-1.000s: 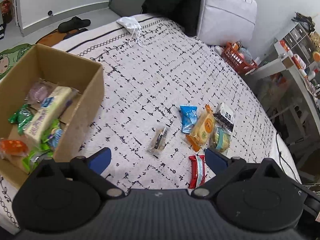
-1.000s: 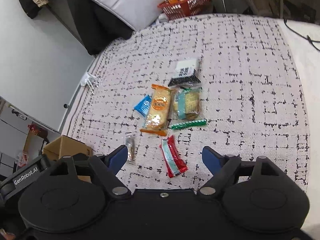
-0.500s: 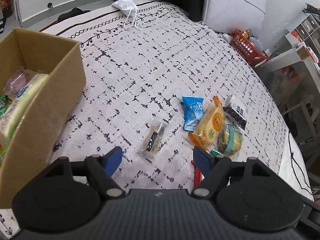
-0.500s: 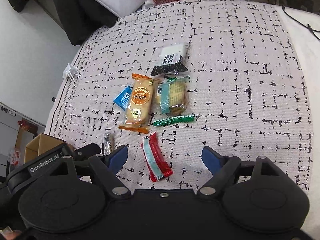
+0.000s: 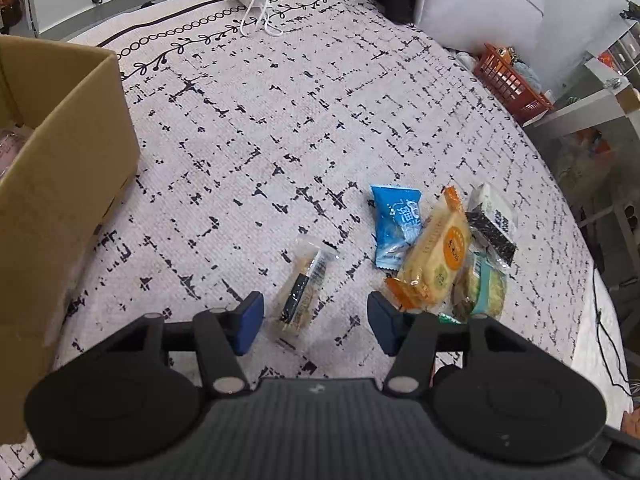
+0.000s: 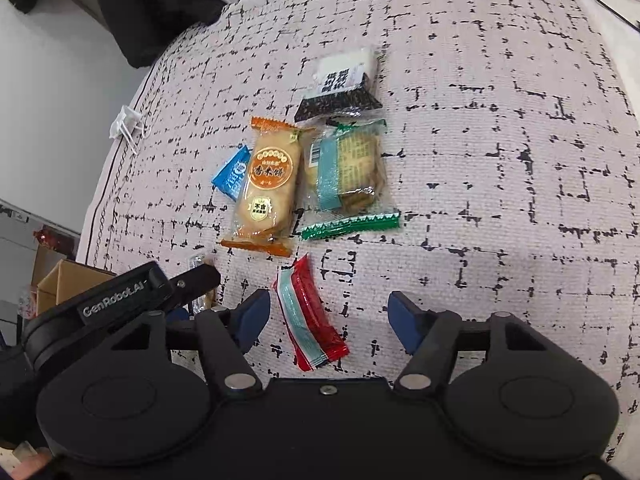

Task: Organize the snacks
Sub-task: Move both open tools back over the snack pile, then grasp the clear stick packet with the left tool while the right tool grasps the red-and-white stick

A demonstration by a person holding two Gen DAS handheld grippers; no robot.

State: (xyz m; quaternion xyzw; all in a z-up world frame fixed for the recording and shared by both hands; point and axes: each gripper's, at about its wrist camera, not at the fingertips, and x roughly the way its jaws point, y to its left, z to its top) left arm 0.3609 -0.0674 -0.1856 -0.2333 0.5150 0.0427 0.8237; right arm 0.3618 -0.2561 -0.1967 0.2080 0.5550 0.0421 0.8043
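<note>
Snacks lie on the patterned bedspread [image 5: 280, 128]. Left gripper [image 5: 315, 322], jaws apart and just been closing, straddles a clear-wrapped bar [image 5: 304, 284] without pressing it. Right gripper [image 6: 328, 320], jaws likewise narrowing, frames a red packet [image 6: 308, 316] untouched. Cardboard box [image 5: 68, 184] stands left of the left gripper.

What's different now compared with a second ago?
Both grippers have come down toward the bed, jaws just closing. The left gripper now straddles the clear-wrapped bar, the right gripper the red packet; neither is pinched yet. The snacks haven't moved, nor has the cardboard box.
</note>
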